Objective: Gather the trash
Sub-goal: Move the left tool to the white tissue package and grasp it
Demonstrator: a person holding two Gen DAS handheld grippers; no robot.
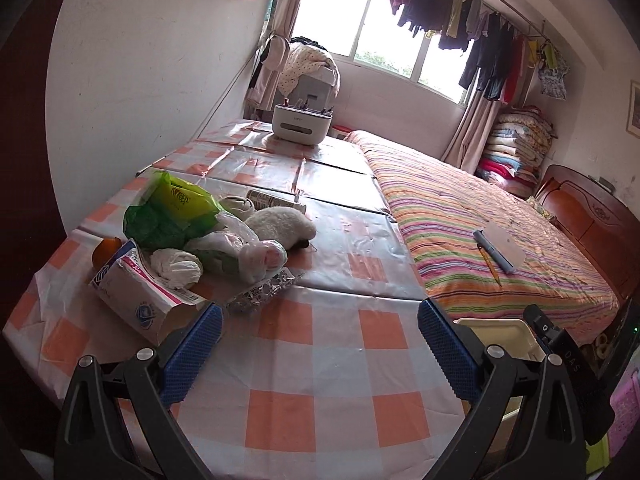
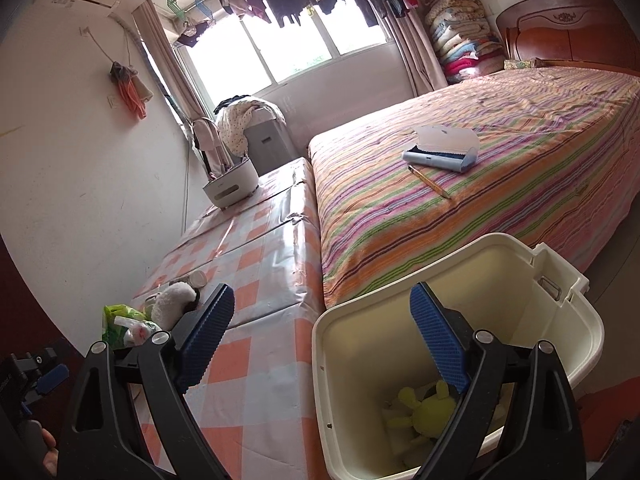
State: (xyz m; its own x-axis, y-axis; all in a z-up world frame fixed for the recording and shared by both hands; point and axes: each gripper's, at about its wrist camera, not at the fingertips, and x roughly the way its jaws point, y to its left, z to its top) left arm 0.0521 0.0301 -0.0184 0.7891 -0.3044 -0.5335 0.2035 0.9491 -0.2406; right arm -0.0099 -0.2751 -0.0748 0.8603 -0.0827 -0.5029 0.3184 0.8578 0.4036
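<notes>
a tissue pack lay at ten o'clock before the trash pile, long axis toward two. the cream bin stood upright; left gripper and right gripper were spread, empty.

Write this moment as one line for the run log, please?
left hand-held gripper: open, empty | right hand-held gripper: open, over bin | trash pile: on checkered table | bin holds yellow-green item

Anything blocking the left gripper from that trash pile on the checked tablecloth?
Nothing visible: the open left gripper faces the trash pile across bare checked tablecloth; the white tissue pack lies nearest.
</notes>
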